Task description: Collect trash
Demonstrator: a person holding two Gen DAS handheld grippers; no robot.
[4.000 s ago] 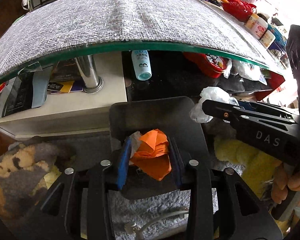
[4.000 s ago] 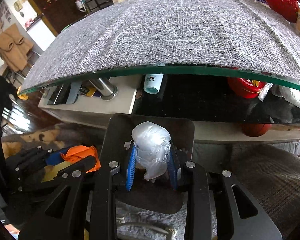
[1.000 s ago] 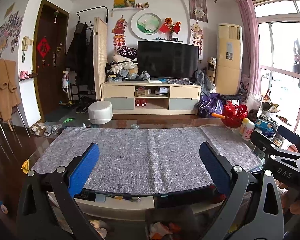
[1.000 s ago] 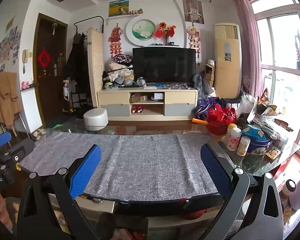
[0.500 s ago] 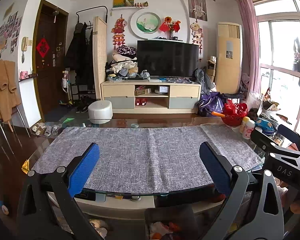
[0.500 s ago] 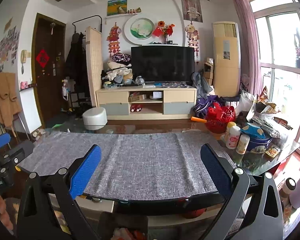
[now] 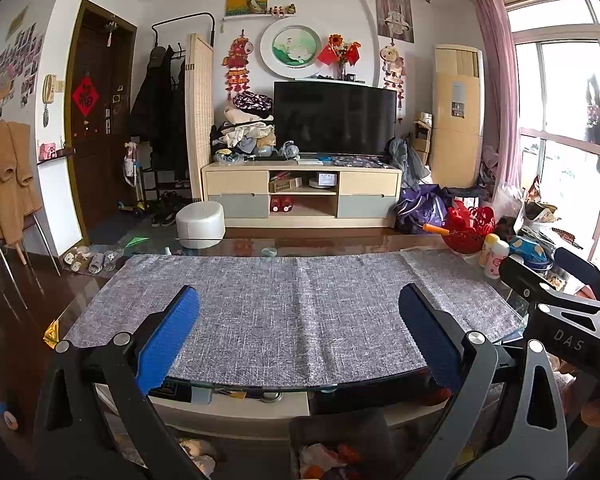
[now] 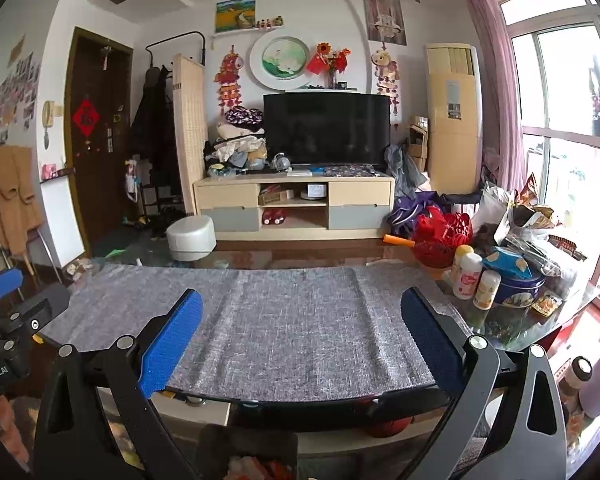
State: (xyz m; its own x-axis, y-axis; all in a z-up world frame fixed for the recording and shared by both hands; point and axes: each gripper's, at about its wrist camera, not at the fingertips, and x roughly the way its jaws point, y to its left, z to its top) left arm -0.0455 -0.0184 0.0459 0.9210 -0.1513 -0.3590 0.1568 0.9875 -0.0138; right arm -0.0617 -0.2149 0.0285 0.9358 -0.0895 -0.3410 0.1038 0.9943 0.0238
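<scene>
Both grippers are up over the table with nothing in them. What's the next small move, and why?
Probably sweep the views along the table for leftover trash before reaching. The left gripper and right gripper are both open and empty, the grey cloth ahead looks bare, and the dark bin below already holds orange and white scraps. Clutter shows only at the table's right end.

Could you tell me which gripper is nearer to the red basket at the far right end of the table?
The right gripper is nearer: the red basket lies just ahead to its right. The left gripper sits farther left, beyond the right one.
</scene>
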